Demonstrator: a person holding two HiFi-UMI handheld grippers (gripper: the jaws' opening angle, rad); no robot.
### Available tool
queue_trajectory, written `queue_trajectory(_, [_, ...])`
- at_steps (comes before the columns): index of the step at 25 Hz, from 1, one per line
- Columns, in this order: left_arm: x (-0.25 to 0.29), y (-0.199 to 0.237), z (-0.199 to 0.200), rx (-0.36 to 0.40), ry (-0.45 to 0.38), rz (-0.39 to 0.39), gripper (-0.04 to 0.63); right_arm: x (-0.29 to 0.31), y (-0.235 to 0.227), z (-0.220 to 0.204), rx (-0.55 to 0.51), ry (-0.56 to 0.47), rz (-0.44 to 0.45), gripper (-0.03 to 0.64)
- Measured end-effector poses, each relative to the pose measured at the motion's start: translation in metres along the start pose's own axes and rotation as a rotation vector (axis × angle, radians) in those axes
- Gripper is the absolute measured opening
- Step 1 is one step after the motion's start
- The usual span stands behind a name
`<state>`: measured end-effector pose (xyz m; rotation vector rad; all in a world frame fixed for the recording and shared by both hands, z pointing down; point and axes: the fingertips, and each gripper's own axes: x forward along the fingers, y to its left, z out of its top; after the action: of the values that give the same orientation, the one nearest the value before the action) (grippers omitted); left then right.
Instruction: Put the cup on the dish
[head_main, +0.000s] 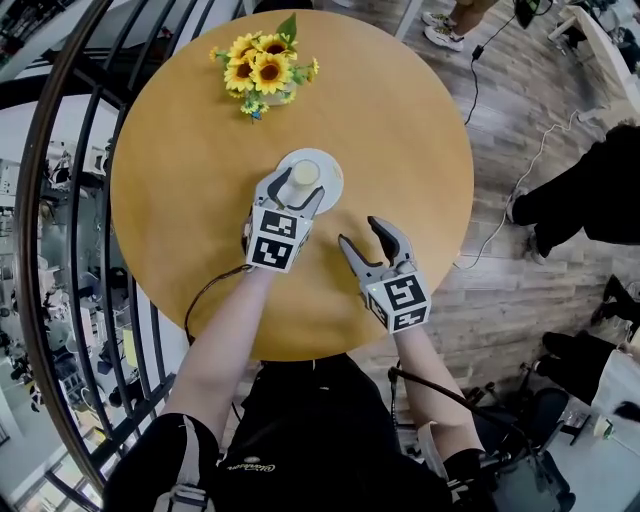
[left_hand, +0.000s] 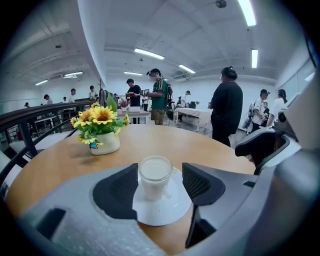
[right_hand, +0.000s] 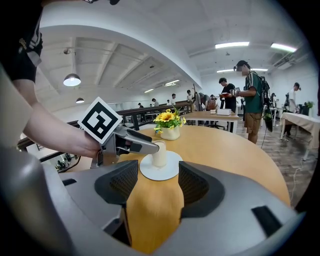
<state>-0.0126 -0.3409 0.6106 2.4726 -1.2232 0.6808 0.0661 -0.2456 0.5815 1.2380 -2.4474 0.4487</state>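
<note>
A white cup (head_main: 304, 176) filled with a pale liquid stands upright on a white dish (head_main: 331, 176) in the middle of the round wooden table (head_main: 190, 160). My left gripper (head_main: 297, 190) reaches around the cup from the near side. In the left gripper view the cup (left_hand: 155, 175) sits between the pads on the dish (left_hand: 167, 212); the left pad is right at its side and a gap shows at the right pad. My right gripper (head_main: 362, 236) hovers open and empty nearer to me, right of the dish. It looks at the cup (right_hand: 159, 153) and dish (right_hand: 161, 172).
A white vase of sunflowers (head_main: 262, 70) stands at the table's far side, beyond the dish. A dark railing (head_main: 60, 200) curves along the left. People stand on the wooden floor to the right, where a cable (head_main: 520, 190) lies.
</note>
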Motion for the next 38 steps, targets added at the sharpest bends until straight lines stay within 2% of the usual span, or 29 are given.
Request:
queue_trajectory(6, [-0.033, -0.004, 0.016, 0.005, -0.035, 0.033, 0.199, -0.014, 0.007, 0.024, -0.022, -0.038, -0.005, 0.249])
queue_trajectory(23, [-0.159, -0.039, 0.077, 0.042, -0.218, 0.075, 0.068, -0.069, 0.047, 0.122, -0.046, -0.238, 0.033, 0.249])
queue_trajectory(25, [-0.171, -0.042, 0.084, 0.055, -0.243, 0.084, 0.052, -0.076, 0.054, 0.133, -0.033, -0.269, 0.051, 0.238])
queue_trajectory(28, [-0.18, -0.042, 0.094, 0.067, -0.286, 0.103, 0.031, -0.082, 0.061, 0.144, -0.07, -0.292, 0.055, 0.224])
queue_trajectory(34, [-0.199, -0.051, 0.106, 0.069, -0.315, 0.087, 0.021, -0.092, 0.071, 0.161, -0.115, -0.326, 0.04, 0.192])
queue_trajectory(38, [-0.205, -0.059, 0.114, 0.085, -0.322, 0.064, 0.02, -0.095, 0.074, 0.162, -0.124, -0.321, 0.03, 0.124])
